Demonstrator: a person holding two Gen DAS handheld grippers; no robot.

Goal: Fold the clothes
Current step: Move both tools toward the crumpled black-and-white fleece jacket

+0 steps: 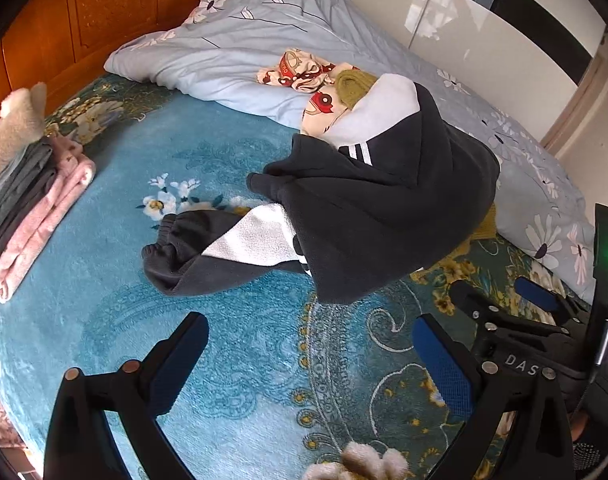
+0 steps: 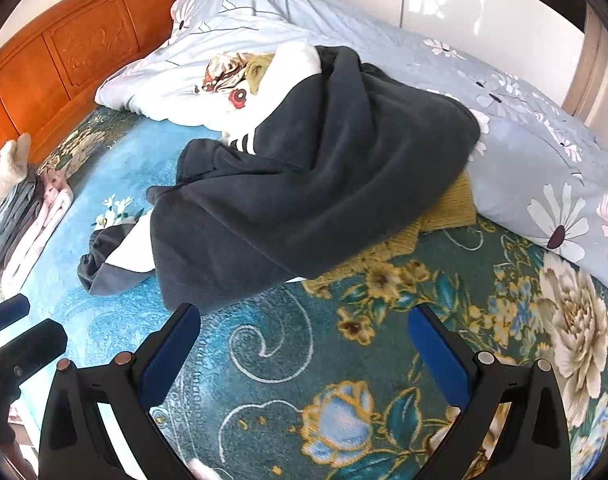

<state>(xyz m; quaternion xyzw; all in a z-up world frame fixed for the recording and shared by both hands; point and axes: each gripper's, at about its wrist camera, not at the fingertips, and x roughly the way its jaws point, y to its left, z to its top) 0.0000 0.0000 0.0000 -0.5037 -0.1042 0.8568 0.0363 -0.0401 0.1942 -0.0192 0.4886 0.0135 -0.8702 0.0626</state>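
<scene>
Meanwhile, both grippers hovered over the blue floral blanket (image 1: 103, 208), jaws spread wide and holding nothing. From the left gripper (image 1: 310, 334), the crumpled dark grey fleece garment (image 1: 384, 208) with white panels lay at twelve o'clock, its cuffed end trailing toward ten o'clock. The right gripper (image 2: 304, 322) sat just short of that garment's hem. A folded stack (image 1: 27, 200) of pink, grey and cream clothes rested at nine o'clock, near the wooden headboard (image 2: 63, 52). Patterned clothes (image 1: 304, 72) lay on the pale floral duvet (image 1: 231, 28) beyond.
</scene>
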